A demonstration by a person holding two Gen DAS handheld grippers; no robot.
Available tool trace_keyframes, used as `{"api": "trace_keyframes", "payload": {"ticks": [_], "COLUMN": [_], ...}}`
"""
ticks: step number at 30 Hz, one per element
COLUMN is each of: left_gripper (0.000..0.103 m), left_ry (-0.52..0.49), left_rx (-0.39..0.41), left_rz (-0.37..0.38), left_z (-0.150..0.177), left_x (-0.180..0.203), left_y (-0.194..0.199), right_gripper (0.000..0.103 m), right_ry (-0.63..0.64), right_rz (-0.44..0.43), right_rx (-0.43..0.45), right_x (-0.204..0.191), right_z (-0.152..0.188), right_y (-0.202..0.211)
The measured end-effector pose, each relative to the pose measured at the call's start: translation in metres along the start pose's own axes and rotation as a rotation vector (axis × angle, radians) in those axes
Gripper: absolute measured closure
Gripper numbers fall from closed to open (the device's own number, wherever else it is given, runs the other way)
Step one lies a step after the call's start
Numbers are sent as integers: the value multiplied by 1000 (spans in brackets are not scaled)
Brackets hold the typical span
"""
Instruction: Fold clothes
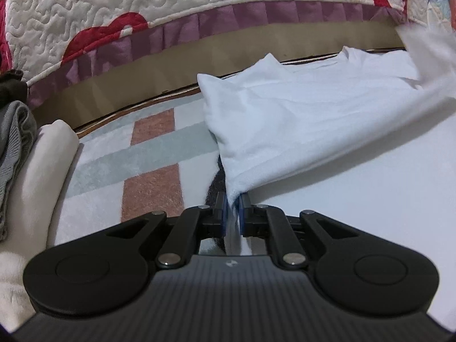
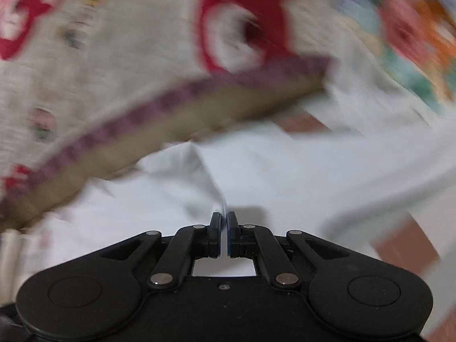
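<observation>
A white garment (image 1: 299, 119) lies spread on the floor rug in front of a bed. One fold of it rises from its near corner. My left gripper (image 1: 233, 199) is shut on that corner, and the cloth is pinched between the blue pads. At the right edge of the left wrist view a lifted part of the cloth (image 1: 430, 57) shows as a blur. The right wrist view is motion-blurred. In it the white garment (image 2: 285, 176) fills the middle, and a peak of it runs into the tips of my right gripper (image 2: 223, 216), which is shut on it.
A quilted bedspread (image 1: 114, 8) with red shapes and a purple frill hangs at the back. The rug (image 1: 151, 154) has pink and pale green bands. At the left lie a grey knit garment (image 1: 14, 136) and a folded cream cloth (image 1: 42, 165).
</observation>
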State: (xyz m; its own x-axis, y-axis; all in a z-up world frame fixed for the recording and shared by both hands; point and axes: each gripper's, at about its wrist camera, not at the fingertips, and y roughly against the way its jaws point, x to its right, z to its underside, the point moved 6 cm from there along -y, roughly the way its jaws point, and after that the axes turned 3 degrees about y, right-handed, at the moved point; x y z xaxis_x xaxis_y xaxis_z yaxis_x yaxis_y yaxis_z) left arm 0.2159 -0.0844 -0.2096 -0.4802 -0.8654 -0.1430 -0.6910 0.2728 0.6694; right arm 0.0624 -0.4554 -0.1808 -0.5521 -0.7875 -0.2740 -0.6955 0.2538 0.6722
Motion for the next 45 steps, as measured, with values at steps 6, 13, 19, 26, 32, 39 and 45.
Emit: {"api": "trace_keyframes", "payload": {"ticks": [6,13,19,26,32,39,45], "left_gripper": [95,92,92,77,63,46,97], "left_ry": [23,42,271,193,-26,8,53], "left_rx": [-22,-129,-149,-4,-55,-164,-190], "left_rz": [21,19,92,58,-40,15,135], "left_z": [-1,-2,-9,-83,-122,-112,-110], "left_x": [-4,-12,-47,-36,-10,-29,-24], "left_y": [0,5,23,-18,-97,-128,-126], "right_gripper": [94,61,58,55,55,52,43], "right_ry": [-57,192,393,517,485,498,420], "right_rz": [54,-77,-100,-142,-237,-336,-383], "right_rx": [-21,-10,-113,-192,-182,-188,-171], "right_x": [46,7,-10,-1,5,0,-8], "right_z": [17,-12,-23,-12,-11,-18,-27], "right_y": [1,-13,-58,-92,-90,-88,-110]}}
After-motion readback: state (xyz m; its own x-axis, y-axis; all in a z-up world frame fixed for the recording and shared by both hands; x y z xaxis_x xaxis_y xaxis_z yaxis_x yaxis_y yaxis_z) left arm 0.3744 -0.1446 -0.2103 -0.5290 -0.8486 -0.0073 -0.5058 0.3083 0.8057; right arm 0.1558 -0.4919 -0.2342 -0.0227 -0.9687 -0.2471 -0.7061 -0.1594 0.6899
